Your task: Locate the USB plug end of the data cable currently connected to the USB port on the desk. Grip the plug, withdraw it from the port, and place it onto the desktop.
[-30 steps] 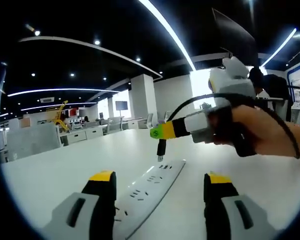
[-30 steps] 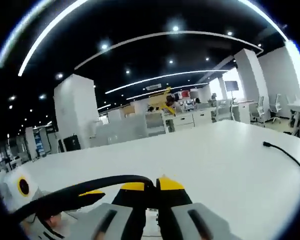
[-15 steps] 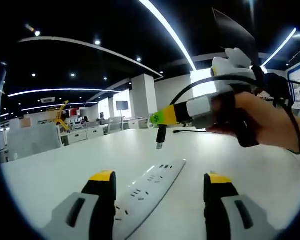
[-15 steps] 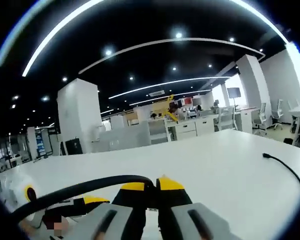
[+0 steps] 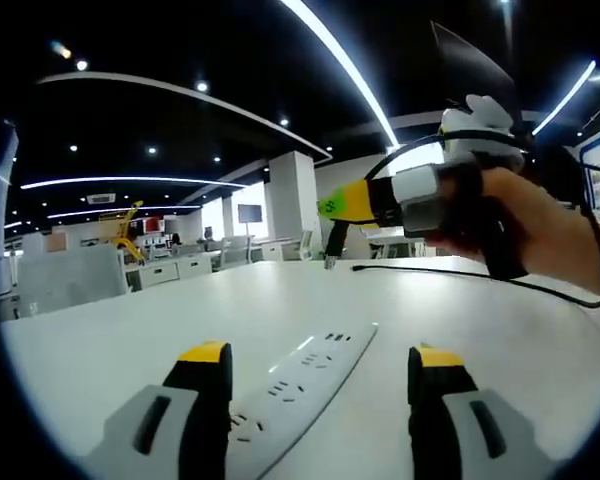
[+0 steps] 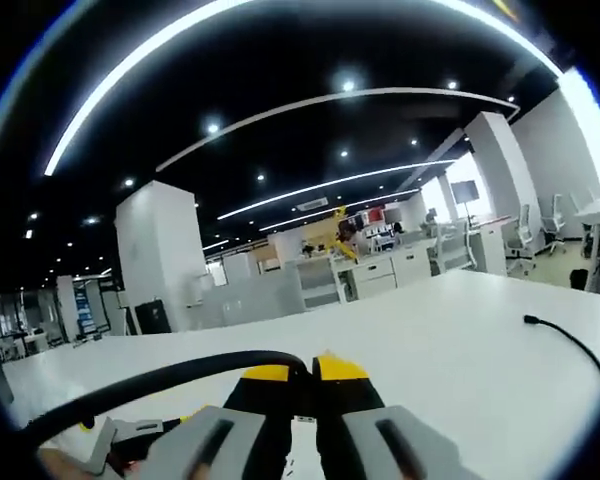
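Showing 1 power strip point(image 5: 298, 382), 1 cable point(image 6: 160, 382), 2 hand-held grippers point(image 5: 320, 362)

Place: a large open-plan office.
Ceiling: dark, with long curved light strips point(image 5: 340, 62) and many small round spotlights point(image 6: 213, 128).
Work surface: a broad white desk point(image 5: 130, 330) in the foreground, with a white power strip point(image 5: 300, 380) lying on it.
Furniture beyond: rows of white desks and low cabinets point(image 6: 380, 275), and white office chairs point(image 6: 525, 240) near the far wall.
Structure: wide white square pillars point(image 5: 292, 200) rising to the ceiling.
Screens: a dark wall-mounted display point(image 5: 244, 212) on a pillar.
Other: a yellow machine or arm point(image 5: 126, 238) stands among the distant desks; its kind is unclear.
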Motion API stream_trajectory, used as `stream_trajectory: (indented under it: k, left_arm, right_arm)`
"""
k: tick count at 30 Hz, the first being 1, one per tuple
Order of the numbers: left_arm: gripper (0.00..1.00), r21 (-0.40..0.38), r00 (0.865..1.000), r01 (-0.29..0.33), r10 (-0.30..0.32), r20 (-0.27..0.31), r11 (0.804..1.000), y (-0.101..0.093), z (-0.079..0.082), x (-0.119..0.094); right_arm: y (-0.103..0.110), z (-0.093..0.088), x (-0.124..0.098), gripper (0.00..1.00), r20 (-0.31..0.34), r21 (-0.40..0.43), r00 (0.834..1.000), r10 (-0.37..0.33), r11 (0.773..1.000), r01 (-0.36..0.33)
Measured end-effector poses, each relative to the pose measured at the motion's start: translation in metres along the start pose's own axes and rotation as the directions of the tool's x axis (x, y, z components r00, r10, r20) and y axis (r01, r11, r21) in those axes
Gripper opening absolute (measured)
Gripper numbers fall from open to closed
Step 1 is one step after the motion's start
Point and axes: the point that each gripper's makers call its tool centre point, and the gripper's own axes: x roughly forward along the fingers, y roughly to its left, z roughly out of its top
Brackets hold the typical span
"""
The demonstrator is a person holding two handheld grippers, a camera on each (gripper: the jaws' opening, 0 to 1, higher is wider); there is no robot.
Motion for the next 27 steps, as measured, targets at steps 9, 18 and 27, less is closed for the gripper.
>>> stream_trajectory:
  k: [9,18,27]
  left_arm:
    - [0.72,-0.01,1.0,-0.008,0.008,0.01,1.0,0.003,0.002,0.001]
    - [0.72,-0.018,1.0,-0.018,0.018,0.015,1.0,0.004,0.004,0.003]
    - [0.73,-0.047,1.0,-0.02,0.02,-0.003,0.999,0.002,0.003,0.0]
  right_arm:
    - [0.005,0.003,0.002,0.08,-0.001,-0.04,1.0,-0.001,0.999,0.001]
    - [-0.004,0.022,-0.008,0.08,0.039,-0.063,0.999,-0.018,0.998,0.021]
    - [0.006,0.019,-0.012,0.08,0.014,-0.09,1.0,0.005,0.996,-0.004]
